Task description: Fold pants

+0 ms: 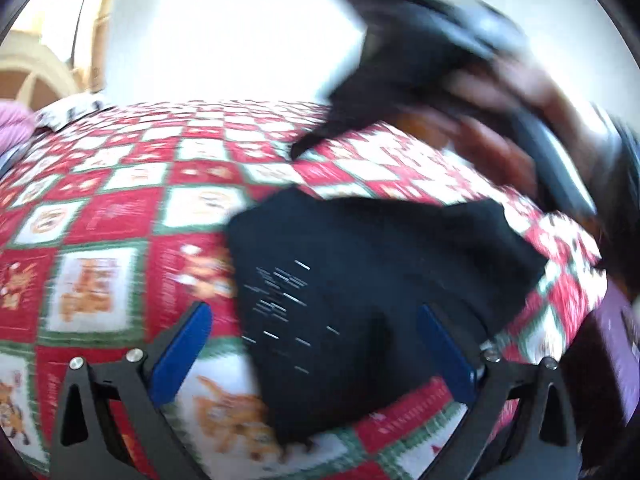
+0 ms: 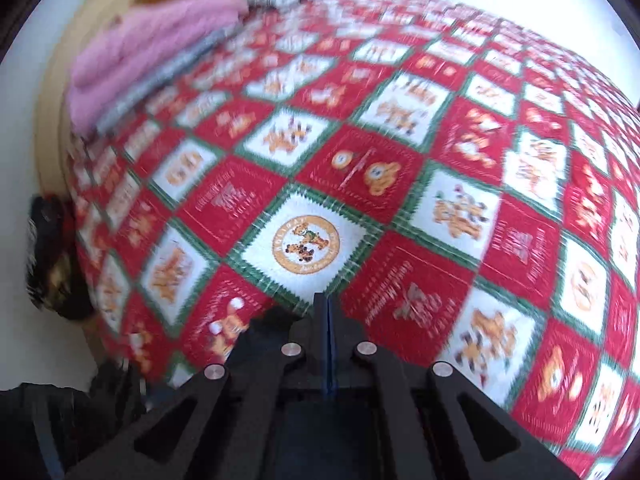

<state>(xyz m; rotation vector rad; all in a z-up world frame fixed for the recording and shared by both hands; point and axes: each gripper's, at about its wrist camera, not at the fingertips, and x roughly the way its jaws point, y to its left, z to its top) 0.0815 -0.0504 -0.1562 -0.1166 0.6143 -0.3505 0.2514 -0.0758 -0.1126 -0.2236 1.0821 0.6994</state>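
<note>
The black pants (image 1: 360, 276) lie folded into a compact bundle on the red, white and green checked tablecloth (image 1: 120, 208) in the left wrist view. My left gripper (image 1: 316, 340) is open, its blue-padded fingers (image 1: 182, 356) spread on either side of the bundle's near part, holding nothing. My right gripper (image 2: 327, 312) is shut with nothing visible between its pads, above the tablecloth (image 2: 360, 160). It also shows, blurred, in a hand at the upper right of the left wrist view (image 1: 440, 52), above the table beyond the pants. The pants are out of sight in the right wrist view.
A pink fluffy cloth (image 2: 152, 52) lies at the table's far left edge beside a wooden chair back (image 2: 52, 120). A dark furry object (image 2: 52, 256) sits left of the table edge. A purple item (image 1: 620, 344) is at the right edge.
</note>
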